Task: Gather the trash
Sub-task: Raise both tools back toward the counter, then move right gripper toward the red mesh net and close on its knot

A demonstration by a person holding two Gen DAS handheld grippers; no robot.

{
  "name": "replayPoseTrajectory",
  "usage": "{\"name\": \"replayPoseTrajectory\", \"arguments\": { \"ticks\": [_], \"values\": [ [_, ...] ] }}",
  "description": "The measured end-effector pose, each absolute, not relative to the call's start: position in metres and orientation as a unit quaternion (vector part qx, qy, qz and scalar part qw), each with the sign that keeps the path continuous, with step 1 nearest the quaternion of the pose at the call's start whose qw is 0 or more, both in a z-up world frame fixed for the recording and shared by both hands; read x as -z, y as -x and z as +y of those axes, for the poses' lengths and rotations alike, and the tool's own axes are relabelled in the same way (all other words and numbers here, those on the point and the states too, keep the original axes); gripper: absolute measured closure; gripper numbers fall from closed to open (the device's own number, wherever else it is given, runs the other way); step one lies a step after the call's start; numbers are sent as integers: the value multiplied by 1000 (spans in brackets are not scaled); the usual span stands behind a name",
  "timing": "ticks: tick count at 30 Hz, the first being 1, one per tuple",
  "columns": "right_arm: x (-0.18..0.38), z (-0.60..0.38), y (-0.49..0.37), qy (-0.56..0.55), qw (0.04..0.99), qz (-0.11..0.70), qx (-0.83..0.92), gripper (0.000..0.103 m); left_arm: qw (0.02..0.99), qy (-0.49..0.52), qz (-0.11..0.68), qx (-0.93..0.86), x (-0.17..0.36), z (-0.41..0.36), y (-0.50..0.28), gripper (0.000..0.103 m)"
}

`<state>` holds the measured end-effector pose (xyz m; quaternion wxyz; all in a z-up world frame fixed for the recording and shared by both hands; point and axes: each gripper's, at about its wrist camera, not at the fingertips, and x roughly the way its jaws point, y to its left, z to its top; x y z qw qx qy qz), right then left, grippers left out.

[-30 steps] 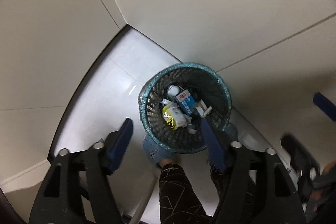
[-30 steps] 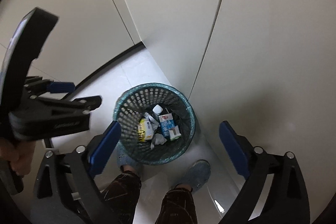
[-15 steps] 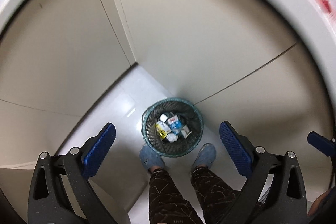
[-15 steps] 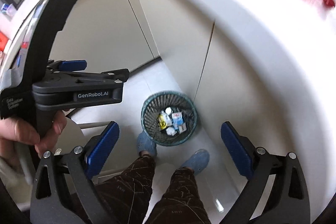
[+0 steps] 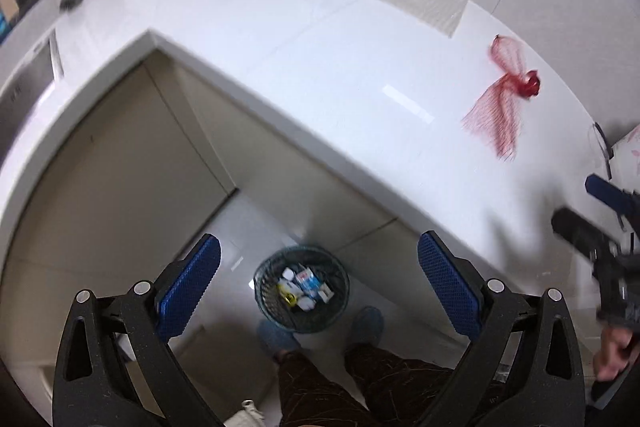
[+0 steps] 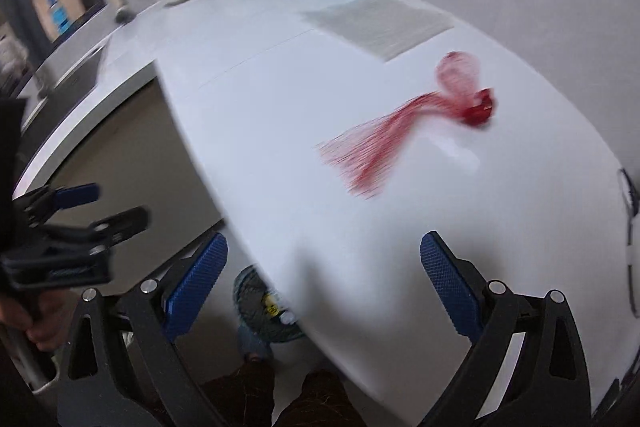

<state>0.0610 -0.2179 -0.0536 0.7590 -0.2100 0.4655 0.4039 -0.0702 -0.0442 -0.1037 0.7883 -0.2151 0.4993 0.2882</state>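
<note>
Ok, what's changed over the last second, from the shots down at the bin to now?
Both grippers rose from just above the trash basket to above the white countertop, bringing the red mesh net into view. The left gripper opened wider, empty; the right gripper stayed open and empty. Nothing was taken or let go. The basket and the trash in it are unchanged.

Red mesh net bag (image 5: 505, 95) lay flat on the white countertop (image 5: 320, 67), empty, knotted into a small red wad at 1 end, loose netting fanned out toward the counter edge. Round dark mesh wastebasket (image 5: 303, 287) stood upright on the floor below the counter, holding a blue-white carton, a yellow wrapper and small white scraps.
</note>
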Motion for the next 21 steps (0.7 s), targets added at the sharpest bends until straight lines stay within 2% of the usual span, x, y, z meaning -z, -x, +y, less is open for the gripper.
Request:
{"name": "replayPoseTrajectory", "arguments": {
  "ticks": [8,13,16,21],
  "values": [
    [22,-231,-154,158,804,459,-344,10,801,191,489,-287,66,-43,27,6],
    [48,-229,-218,119,799,499,-314,14,805,200,484,-280,59,-33,1,6],
    [65,-215,-247,124,792,523,-290,20,806,202,486,-270,59,-29,-16,6],
    [95,-192,-278,142,780,549,-263,24,805,199,495,-260,62,-20,-48,6]
  ]
}}
